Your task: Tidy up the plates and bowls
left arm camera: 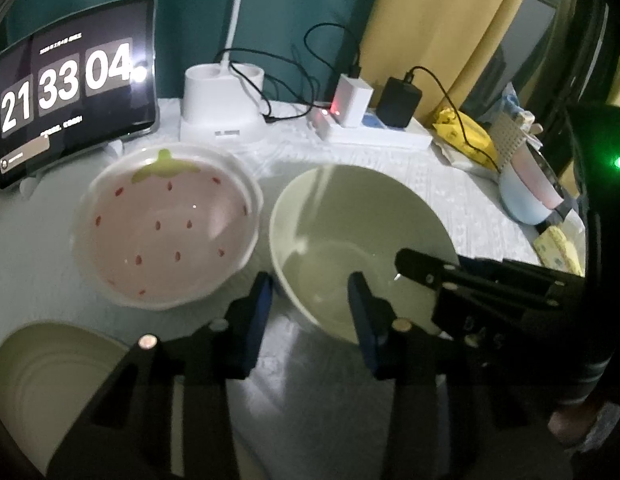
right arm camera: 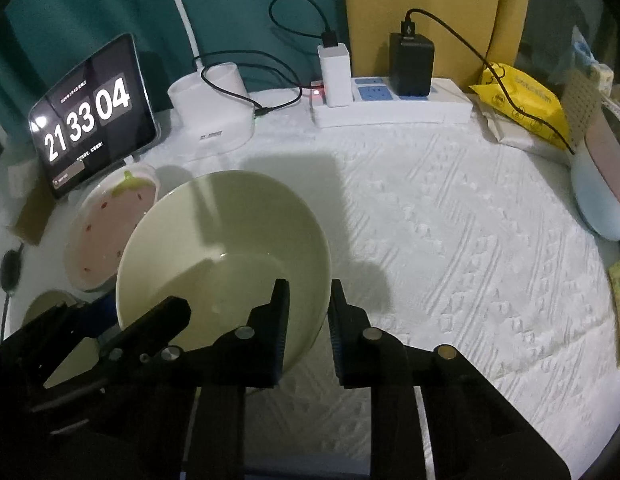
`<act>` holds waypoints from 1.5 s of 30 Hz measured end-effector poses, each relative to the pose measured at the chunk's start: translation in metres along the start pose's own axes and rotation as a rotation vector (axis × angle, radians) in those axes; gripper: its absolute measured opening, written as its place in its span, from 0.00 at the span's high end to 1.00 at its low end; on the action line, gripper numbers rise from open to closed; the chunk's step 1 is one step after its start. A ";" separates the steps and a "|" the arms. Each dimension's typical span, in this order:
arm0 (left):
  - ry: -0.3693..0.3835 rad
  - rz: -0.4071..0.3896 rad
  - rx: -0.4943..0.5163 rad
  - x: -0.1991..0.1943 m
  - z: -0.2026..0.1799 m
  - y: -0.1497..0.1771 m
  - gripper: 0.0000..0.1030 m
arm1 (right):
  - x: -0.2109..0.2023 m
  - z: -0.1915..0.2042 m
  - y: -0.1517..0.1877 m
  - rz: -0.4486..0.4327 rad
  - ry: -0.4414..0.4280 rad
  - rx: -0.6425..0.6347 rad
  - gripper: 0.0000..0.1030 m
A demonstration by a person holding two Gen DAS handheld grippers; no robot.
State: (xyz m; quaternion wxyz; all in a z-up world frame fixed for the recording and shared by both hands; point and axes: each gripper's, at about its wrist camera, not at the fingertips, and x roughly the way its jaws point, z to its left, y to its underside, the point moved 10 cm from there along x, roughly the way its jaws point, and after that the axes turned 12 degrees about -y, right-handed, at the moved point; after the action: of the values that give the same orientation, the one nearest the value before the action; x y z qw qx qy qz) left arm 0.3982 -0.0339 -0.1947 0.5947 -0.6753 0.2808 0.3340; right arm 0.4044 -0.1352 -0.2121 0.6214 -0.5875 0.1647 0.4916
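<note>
A pale green bowl (left arm camera: 349,236) (right arm camera: 226,248) sits mid-table. My left gripper (left arm camera: 310,296) is open, its fingers astride the bowl's near-left rim. My right gripper (right arm camera: 308,304) straddles the bowl's right rim, one finger inside, one outside, with a gap still showing; it also shows in the left wrist view (left arm camera: 429,272). A pink strawberry-pattern dish (left arm camera: 166,228) (right arm camera: 110,232) lies left of the bowl. A cream plate (left arm camera: 50,380) lies at the near left.
A tablet clock (left arm camera: 74,88) stands at the back left. A white lamp base (left arm camera: 222,108), a power strip with chargers (right arm camera: 389,100), a yellow packet (right arm camera: 521,104) and a blue container (right arm camera: 597,204) line the back and right of the white tablecloth (right arm camera: 449,240).
</note>
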 end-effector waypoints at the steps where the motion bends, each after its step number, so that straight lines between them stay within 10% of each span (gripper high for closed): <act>1: 0.000 -0.004 0.002 -0.001 0.000 0.000 0.62 | -0.001 0.000 0.000 -0.001 0.003 -0.003 0.81; 45: 0.002 -0.218 -0.002 -0.080 -0.003 -0.019 0.87 | -0.095 0.012 -0.014 -0.252 -0.054 0.046 0.85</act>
State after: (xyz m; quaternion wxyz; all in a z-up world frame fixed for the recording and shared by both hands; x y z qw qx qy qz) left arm 0.3637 -0.0361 -0.1204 0.6267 -0.7026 0.2060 0.2668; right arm 0.3671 -0.1617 -0.1268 0.6958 -0.5757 0.0842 0.4213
